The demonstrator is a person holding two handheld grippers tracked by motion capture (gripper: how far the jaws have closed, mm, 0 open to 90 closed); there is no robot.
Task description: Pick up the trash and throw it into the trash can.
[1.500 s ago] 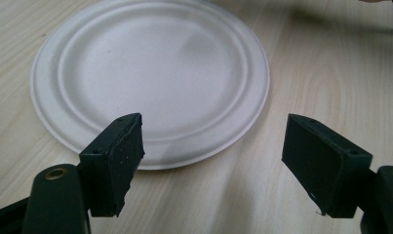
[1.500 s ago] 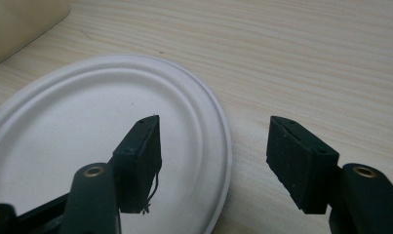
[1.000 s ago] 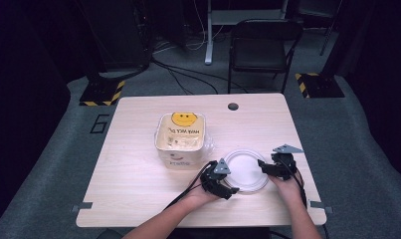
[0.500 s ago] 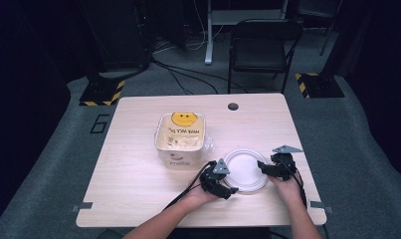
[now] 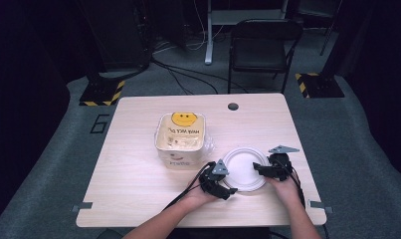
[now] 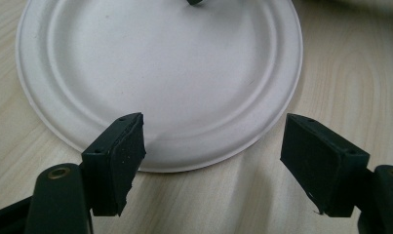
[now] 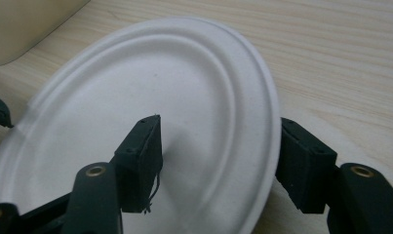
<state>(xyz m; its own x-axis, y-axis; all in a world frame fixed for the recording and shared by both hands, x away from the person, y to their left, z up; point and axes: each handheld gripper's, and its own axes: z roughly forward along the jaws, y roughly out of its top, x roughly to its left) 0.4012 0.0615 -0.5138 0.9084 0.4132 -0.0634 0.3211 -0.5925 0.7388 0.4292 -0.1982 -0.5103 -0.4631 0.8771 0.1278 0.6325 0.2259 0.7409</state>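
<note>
A white paper plate (image 5: 244,168) lies flat on the wooden table (image 5: 138,189), caught between the two grippers. The left gripper (image 5: 223,186) sits at the plate's near left edge; in the left gripper view (image 6: 211,156) its jaws stand spread and have just been closing a little, one over the plate's rim, the other beside the plate over bare wood, neither pressing on it. The right gripper (image 5: 261,170) straddles the plate's right rim (image 7: 218,161): one jaw above the plate, one outside the edge, also spread after closing slightly, with the rim between them but not pinched. A cream tub (image 5: 182,139) with a smiley stands just beyond the left gripper.
</note>
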